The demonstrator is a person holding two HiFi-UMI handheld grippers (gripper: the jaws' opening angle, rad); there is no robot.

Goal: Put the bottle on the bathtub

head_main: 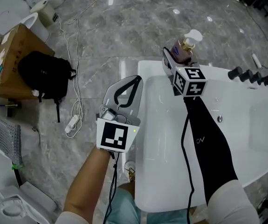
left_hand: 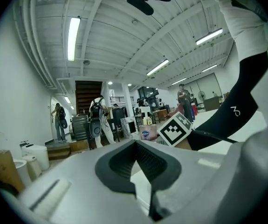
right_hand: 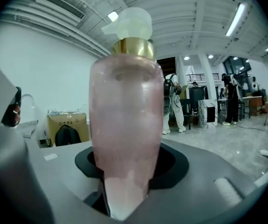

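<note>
A pink bottle (head_main: pixel 185 49) with a gold collar and a white pump stands upright between the jaws of my right gripper (head_main: pixel 175 63), which is shut on its body. It hangs over the far left corner of the white bathtub (head_main: pixel 147 73); whether its base touches the rim is hidden. In the right gripper view the bottle (right_hand: pixel 126 111) fills the middle, clamped in the right gripper (right_hand: pixel 126 164). My left gripper (head_main: pixel 124 91) is over the tub's left rim, shut and holding nothing. In the left gripper view the left gripper (left_hand: pixel 136 146) shows its pads meeting at the tip.
Black tap knobs (head_main: pixel 245 74) sit on the tub's far right rim. On the marble floor to the left are a cardboard box (head_main: pixel 13 59), a black backpack (head_main: pixel 43 71) and a white power strip (head_main: pixel 72 123) with cable. People stand far off in both gripper views.
</note>
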